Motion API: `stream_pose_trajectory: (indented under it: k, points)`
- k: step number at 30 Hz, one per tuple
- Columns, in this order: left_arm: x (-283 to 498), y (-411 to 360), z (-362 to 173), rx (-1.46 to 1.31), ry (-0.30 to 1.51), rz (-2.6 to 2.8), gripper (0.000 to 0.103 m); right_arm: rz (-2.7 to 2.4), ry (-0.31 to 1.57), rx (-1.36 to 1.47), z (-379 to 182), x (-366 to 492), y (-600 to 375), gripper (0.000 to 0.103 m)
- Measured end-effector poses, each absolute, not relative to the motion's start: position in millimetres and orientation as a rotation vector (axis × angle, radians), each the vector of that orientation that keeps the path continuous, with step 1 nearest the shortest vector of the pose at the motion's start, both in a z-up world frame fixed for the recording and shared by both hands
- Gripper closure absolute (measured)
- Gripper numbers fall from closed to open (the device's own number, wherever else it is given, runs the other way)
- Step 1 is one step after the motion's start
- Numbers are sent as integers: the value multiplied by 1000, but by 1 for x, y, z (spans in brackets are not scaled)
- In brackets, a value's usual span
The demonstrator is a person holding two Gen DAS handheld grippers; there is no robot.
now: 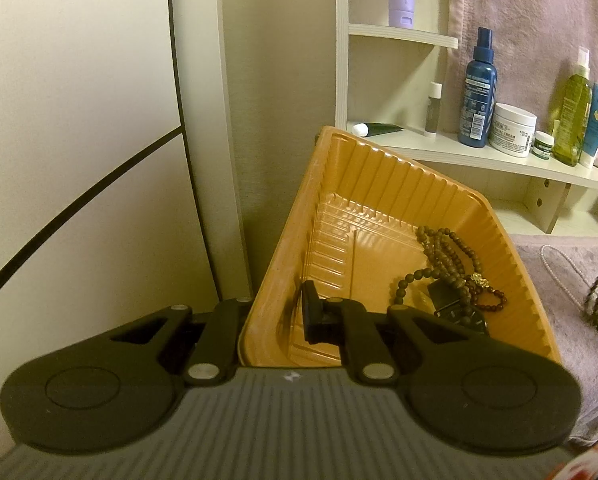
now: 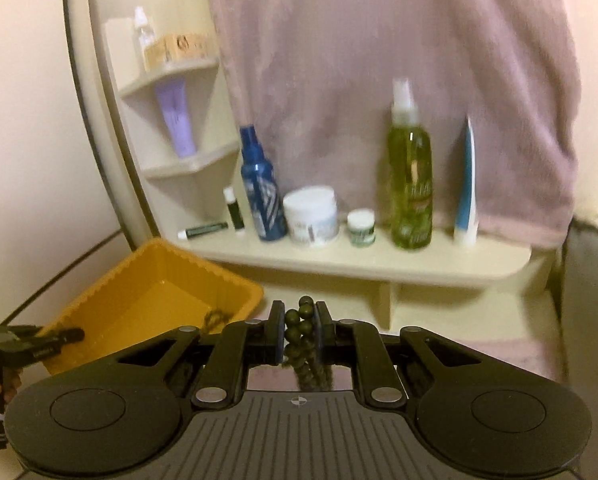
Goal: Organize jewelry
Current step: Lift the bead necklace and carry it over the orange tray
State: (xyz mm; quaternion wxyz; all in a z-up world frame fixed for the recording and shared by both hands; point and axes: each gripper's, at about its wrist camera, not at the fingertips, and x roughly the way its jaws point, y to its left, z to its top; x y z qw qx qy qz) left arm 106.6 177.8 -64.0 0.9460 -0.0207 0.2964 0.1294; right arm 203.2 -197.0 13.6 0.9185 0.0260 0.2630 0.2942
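Orange ribbed tray (image 1: 379,216), tilted, its near wall pinched by the left gripper (image 1: 277,320) — one finger inside the tray, the other outside its rim. Contents, gathered in the tray's lower right corner: brown bead strands (image 1: 443,256), a dark red bead bracelet (image 1: 493,300), a small gold-coloured charm (image 1: 479,279), and dark square pieces too indistinct to name. Right gripper (image 2: 299,330), fingers pressed in on a bunch of olive-green beads (image 2: 301,320), held above and just right of the tray (image 2: 159,280); further beads of the strand hang below the fingers. A pearl strand (image 1: 559,268) lies on the mauve cloth (image 1: 559,320) beside the tray. Cream shelf (image 2: 379,264) behind — blue spray bottle (image 2: 259,196), white cream jar (image 2: 311,218), small green-labelled jar (image 2: 361,227), green-liquid bottle (image 2: 411,184), blue-and-white tube (image 2: 466,200).
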Motion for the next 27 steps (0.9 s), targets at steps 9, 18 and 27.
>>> stream_pose_trajectory:
  k: [9,18,27]
  points:
    - [106,178,-64,-43,601,263,92,614,517,43,46,203,-199,89]
    - [106,177,-64,-44,595,264,92,658,495,40,74,207,-184,89]
    - [107,178,-64,-49,585,259,93,773,438,22,110,219,-143,89]
